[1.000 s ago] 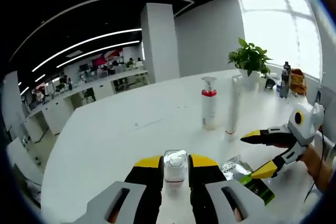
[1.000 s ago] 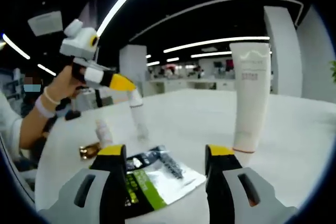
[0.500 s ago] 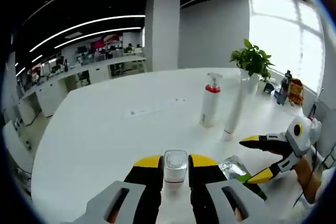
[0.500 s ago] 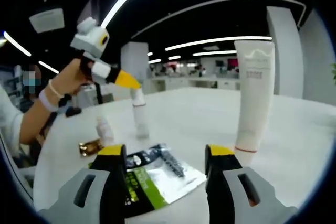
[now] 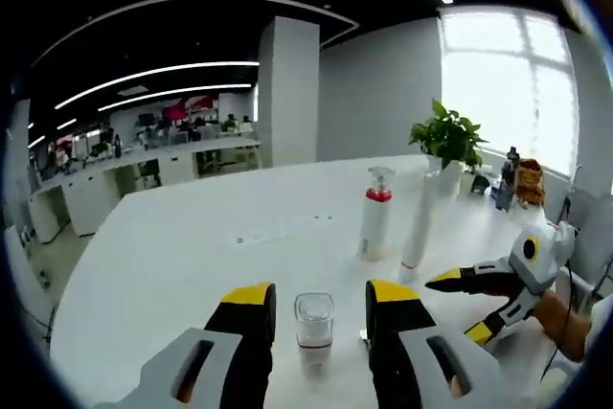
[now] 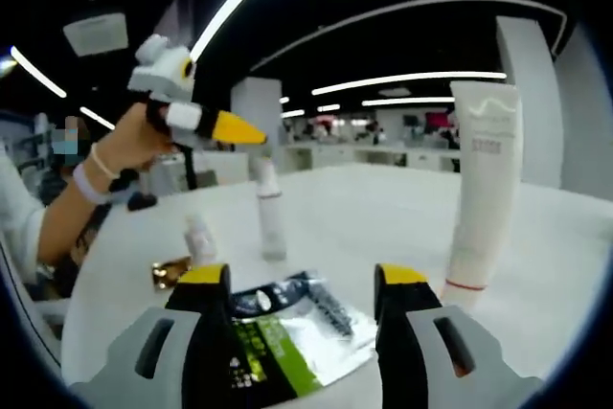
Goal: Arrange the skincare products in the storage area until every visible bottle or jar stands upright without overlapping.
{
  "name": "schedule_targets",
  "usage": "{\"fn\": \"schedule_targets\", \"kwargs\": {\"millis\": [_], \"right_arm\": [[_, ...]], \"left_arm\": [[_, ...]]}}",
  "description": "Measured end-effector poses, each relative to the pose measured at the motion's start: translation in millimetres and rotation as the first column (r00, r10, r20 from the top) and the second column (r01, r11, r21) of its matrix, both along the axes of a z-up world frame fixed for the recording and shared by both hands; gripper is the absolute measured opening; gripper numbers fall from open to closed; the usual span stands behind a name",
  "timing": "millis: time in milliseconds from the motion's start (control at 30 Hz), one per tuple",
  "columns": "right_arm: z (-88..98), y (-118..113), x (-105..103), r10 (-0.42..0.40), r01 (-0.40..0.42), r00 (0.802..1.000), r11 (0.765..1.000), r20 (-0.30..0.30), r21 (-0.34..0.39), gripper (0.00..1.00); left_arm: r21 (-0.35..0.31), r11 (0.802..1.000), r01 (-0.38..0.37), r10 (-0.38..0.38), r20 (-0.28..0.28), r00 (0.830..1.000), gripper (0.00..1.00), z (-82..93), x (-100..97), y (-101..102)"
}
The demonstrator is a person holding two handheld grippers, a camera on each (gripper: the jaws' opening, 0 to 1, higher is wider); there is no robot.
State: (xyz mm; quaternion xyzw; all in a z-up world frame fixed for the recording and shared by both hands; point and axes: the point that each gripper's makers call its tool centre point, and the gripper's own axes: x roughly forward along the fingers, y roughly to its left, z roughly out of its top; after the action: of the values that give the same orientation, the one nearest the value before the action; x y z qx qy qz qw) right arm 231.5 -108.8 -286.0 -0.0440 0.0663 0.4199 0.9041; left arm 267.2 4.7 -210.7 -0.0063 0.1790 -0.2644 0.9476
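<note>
In the left gripper view, my left gripper (image 5: 321, 308) had its jaws spread apart, and a small clear bottle with a translucent cap (image 5: 314, 320) stood upright on the white tabletop (image 5: 192, 246) between them, with a gap on each side, so I was not gripping it. Farther in on the tabletop, a white pump bottle with a red collar (image 5: 374, 225) stood upright, and just beside it a tall white tube (image 5: 418, 227) stood on its cap. A potted plant (image 5: 447, 141) sat near the far edge by the window. My right gripper (image 5: 467, 306) came in from the right of that view, its yellow-tipped jaws parted, with my hand behind it.

In the right gripper view, my right gripper (image 6: 303, 280) was open with nothing between the jaws. Just beyond them a flat sachet with a green label (image 6: 287, 328) lay on the tabletop (image 6: 383, 217). The tall white tube (image 6: 482, 189) stood upright on its cap to the right of the sachet. A slim clear bottle (image 6: 270, 210) stood upright behind the sachet, with my left gripper (image 6: 251, 133) hanging in the air above it. A smaller white bottle (image 6: 200, 237) stood to its left, and a gold-coloured item (image 6: 170, 272) lay on its side near that one, close to the sachet's edge; I could not tell what it was.
</note>
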Motion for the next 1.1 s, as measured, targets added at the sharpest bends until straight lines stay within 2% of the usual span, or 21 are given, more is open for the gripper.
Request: {"fn": "schedule_targets", "kwargs": {"millis": [67, 133, 167, 333, 433, 600, 633, 733, 833, 1000, 1033, 1100], "right_arm": [[7.7, 16, 4, 0.033, -0.033, 0.999, 0.999, 0.013, 0.015, 0.6], [10.1, 33, 6, 0.091, -0.09, 0.995, 0.996, 0.038, -0.023, 0.61], [11.0, 36, 6, 0.094, -0.093, 0.995, 0.995, 0.043, -0.023, 0.62], [15.4, 66, 21, 0.141, -0.14, 0.989, 0.99, 0.039, -0.031, 0.6], [10.3, 79, 29, 0.16, -0.16, 0.987, 0.987, 0.015, -0.023, 0.58], [3.4, 94, 37, 0.173, -0.173, 0.985, 0.985, -0.017, -0.009, 0.55], [0.4, 100, 41, 0.181, -0.182, 0.983, 0.983, -0.021, -0.02, 0.54], [-6.4, 109, 46, 0.189, -0.19, 0.982, 0.981, -0.028, -0.04, 0.53], [-13.9, 112, 52, 0.171, -0.173, 0.985, 0.983, -0.041, -0.065, 0.49], [-19.5, 121, 56, 0.176, -0.18, 0.983, 0.98, -0.055, -0.084, 0.44], [-21.2, 122, 57, 0.168, -0.172, 0.984, 0.98, -0.053, -0.099, 0.41], [-21.6, 122, 57, 0.167, -0.171, 0.984, 0.98, -0.055, -0.1, 0.34]], "left_arm": [[-0.041, 0.999, -0.021, 0.022, 0.015, 1.0, 0.39, 3.9, 3.0, 10], [-0.052, 0.998, -0.038, 0.039, 0.014, 0.999, 0.4, 1.8, 4.8, 21], [-0.053, 0.997, -0.048, 0.049, 0.011, 0.999, 0.4, -0.3, 5.5, 26], [-0.082, 0.995, -0.058, 0.057, -0.019, 0.998, 0.41, -15.1, -1.1, 48], [-0.109, 0.993, -0.043, 0.043, -0.003, 0.999, 0.41, -24.3, -9.6, 57], [-0.161, 0.987, -0.026, 0.027, -0.001, 1.0, 0.43, -42.3, -16.8, 64], [-0.164, 0.986, -0.002, 0.004, 0.013, 1.0, 0.43, -51.7, -23.2, 62], [-0.158, 0.987, 0.011, -0.007, 0.02, 1.0, 0.43, -68.8, -29.9, 62], [-0.172, 0.985, 0.032, -0.029, 0.024, 0.999, 0.44, -78.1, -39.6, 60], [-0.173, 0.984, 0.036, -0.022, 0.082, 0.996, 0.44, -80.6, -47.8, 57], [-0.179, 0.982, 0.055, -0.034, 0.118, 0.992, 0.42, -79.3, -48.6, 55], [-0.184, 0.982, 0.038, -0.016, 0.123, 0.992, 0.4, -80.4, -47.8, 55]]}}
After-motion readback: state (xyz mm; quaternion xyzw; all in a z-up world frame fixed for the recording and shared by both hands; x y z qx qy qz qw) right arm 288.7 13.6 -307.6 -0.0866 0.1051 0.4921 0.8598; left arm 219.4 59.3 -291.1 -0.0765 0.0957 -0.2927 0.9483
